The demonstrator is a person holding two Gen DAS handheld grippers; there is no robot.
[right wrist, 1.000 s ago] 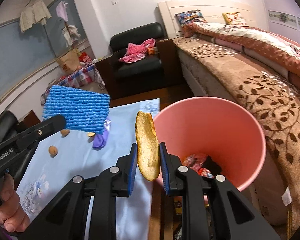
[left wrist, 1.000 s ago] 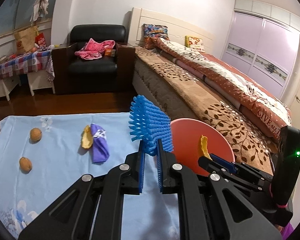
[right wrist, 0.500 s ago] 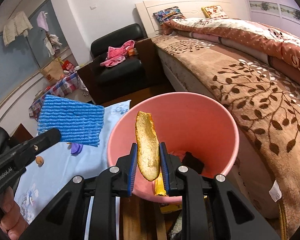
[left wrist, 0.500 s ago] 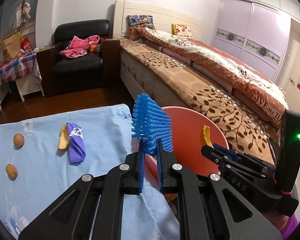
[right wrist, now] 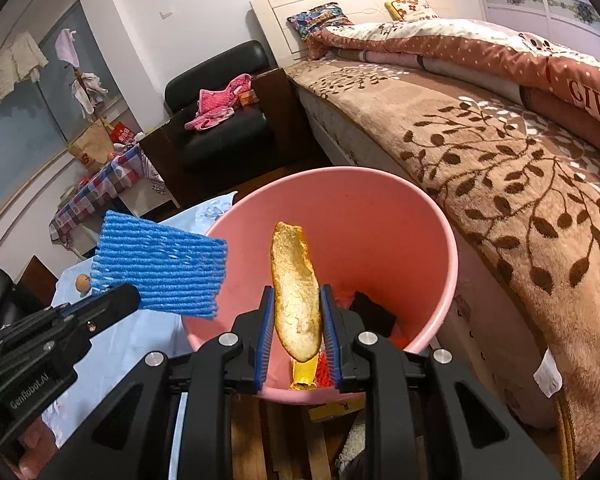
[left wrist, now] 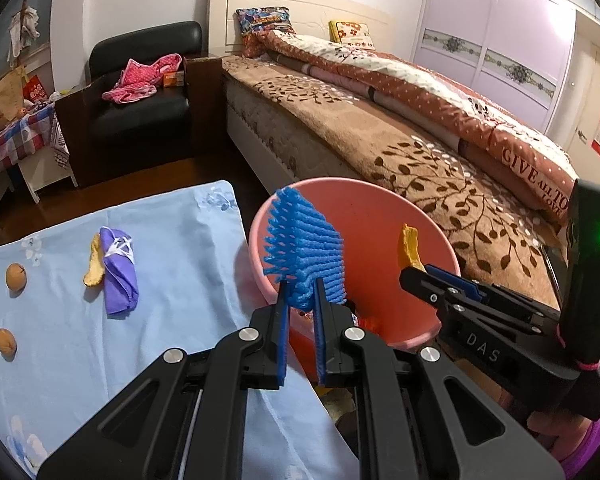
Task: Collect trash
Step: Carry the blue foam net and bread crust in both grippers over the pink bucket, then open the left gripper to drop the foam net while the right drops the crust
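Bedroom: white walls, dark wood floor (left wrist: 148, 184), bed (left wrist: 380, 128) with brown leaf cover, black armchair (left wrist: 140, 96), lilac wardrobe (left wrist: 500, 40), checked-cloth side table (left wrist: 8, 144).

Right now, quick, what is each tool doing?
Left tool: closed on the blue foam fruit net.
Right tool: closed on the orange peel, above the pink bin.
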